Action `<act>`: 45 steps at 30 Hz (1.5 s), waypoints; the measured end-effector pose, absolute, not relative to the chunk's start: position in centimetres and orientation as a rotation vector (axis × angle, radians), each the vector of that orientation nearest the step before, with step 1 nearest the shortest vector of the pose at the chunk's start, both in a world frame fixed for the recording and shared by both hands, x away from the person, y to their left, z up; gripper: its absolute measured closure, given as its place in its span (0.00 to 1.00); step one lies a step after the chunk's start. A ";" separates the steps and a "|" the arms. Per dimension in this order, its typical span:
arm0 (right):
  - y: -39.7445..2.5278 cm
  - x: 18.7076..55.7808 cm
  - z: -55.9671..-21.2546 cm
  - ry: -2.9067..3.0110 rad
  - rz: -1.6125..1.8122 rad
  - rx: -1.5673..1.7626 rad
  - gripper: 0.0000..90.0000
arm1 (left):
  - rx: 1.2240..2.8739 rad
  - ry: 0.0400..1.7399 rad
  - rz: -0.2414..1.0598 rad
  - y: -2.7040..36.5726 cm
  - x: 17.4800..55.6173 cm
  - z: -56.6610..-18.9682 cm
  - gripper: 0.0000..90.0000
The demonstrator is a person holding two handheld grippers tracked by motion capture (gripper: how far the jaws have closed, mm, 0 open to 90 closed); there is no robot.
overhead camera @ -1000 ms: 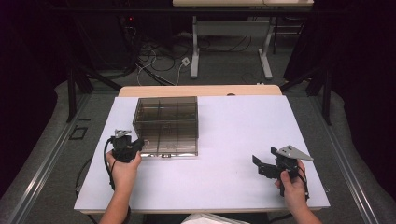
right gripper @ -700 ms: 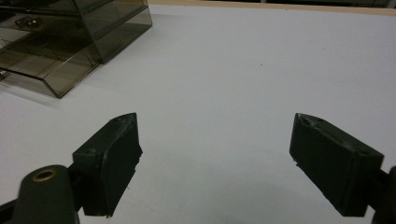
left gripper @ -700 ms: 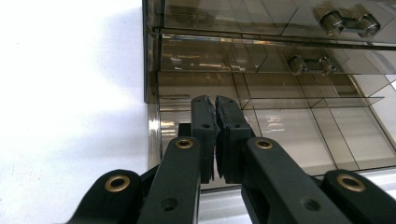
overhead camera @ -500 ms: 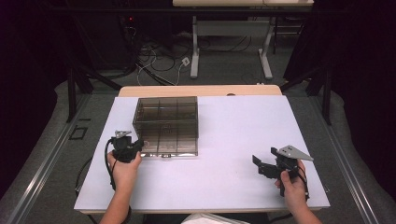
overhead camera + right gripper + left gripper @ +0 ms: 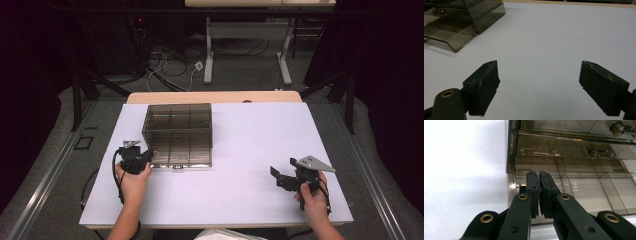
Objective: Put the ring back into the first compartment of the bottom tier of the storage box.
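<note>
A smoky see-through drawer box (image 5: 177,132) stands on the white table (image 5: 240,135), left of centre. My left gripper (image 5: 146,159) is at the box's front left corner, low down. In the left gripper view the jaws (image 5: 539,173) are shut tight against each other, with the tips over the bottom drawer (image 5: 584,195); nothing shows between them. Two metal knobs (image 5: 599,152) sit on the drawers above. My right gripper (image 5: 276,177) is near the front right of the table, open wide (image 5: 539,63) over bare table. The box (image 5: 461,20) lies far to its left, its bottom drawer pulled out a little.
A wooden strip (image 5: 215,96) runs along the table's far edge. Beyond it are desk legs (image 5: 209,55) and cables on the floor. Black stands (image 5: 80,85) rise at both sides. Bare white table lies between the two grippers.
</note>
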State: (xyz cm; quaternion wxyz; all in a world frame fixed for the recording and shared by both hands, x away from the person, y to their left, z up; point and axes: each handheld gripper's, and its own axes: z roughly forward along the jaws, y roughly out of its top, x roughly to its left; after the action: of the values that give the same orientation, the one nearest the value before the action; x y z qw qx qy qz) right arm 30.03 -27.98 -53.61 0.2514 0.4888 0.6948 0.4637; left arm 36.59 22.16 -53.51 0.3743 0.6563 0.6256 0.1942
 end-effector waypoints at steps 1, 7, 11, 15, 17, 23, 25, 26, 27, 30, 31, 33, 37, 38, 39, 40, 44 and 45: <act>-28.0 30.0 -53.6 1.891 1.262 1.329 0.17 | 1.683 1.603 0.494 22.2 36.6 -53.5 0.96; -28.0 30.0 -53.6 1.892 1.263 1.330 0.17 | 1.679 1.603 0.498 22.2 36.7 -53.7 0.96; -27.9 30.0 -53.6 1.890 1.266 1.337 0.17 | 1.681 1.607 0.491 22.2 36.7 -53.8 0.96; -28.0 30.0 -53.6 1.893 1.260 1.334 0.17 | 1.675 1.603 0.476 22.2 36.8 -54.0 0.92; -27.9 30.0 -53.6 1.890 1.268 1.336 0.17 | 1.674 1.598 0.469 22.3 36.8 -54.0 0.89; -28.0 30.0 -53.6 1.893 1.260 1.332 0.17 | 1.661 1.590 0.482 22.3 36.7 -53.9 0.80; -28.0 29.9 -53.5 1.910 1.245 1.337 0.17 | 1.658 1.584 0.486 22.3 36.7 -53.8 0.78; -28.0 29.9 -53.5 1.910 1.245 1.337 0.17 | 1.656 1.580 0.493 22.3 36.7 -53.8 0.77; -27.9 30.0 -53.6 1.892 1.264 1.330 0.17 | 1.660 1.578 0.492 22.3 36.7 -53.7 0.76; -27.9 30.0 -53.6 1.890 1.267 1.332 0.17 | 1.656 1.578 0.506 22.2 36.6 -53.6 0.73; -27.9 30.0 -53.6 1.888 1.265 1.334 0.17 | 1.661 1.575 0.504 22.2 36.6 -53.6 0.72; -27.9 30.0 -53.6 1.889 1.260 1.334 0.17 | 1.662 1.569 0.507 22.2 36.6 -53.5 0.71; -28.0 30.0 -53.6 1.893 1.254 1.337 0.17 | 1.673 1.553 0.522 21.9 36.5 -53.4 0.67; -28.0 30.0 -53.6 1.896 1.250 1.335 0.17 | 1.676 1.549 0.528 21.8 36.5 -53.4 0.66; -28.0 30.0 -53.6 1.893 1.254 1.338 0.17 | 1.673 1.543 0.539 21.7 36.5 -53.4 0.65; -28.0 30.0 -53.6 1.893 1.253 1.338 0.17 | 1.675 1.539 0.543 21.7 36.5 -53.4 0.64; -27.9 30.0 -53.7 1.882 1.260 1.342 0.17 | 1.678 1.513 0.578 21.5 36.4 -53.2 0.59; -27.9 30.0 -53.7 1.882 1.258 1.342 0.17 | 1.682 1.510 0.582 21.4 36.4 -53.1 0.57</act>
State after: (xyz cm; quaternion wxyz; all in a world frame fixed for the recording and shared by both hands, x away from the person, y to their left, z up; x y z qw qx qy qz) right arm 30.02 -27.90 -53.68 0.2521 0.4933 0.6922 0.4626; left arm 36.41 21.38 -53.08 0.3929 0.6627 0.5949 0.2293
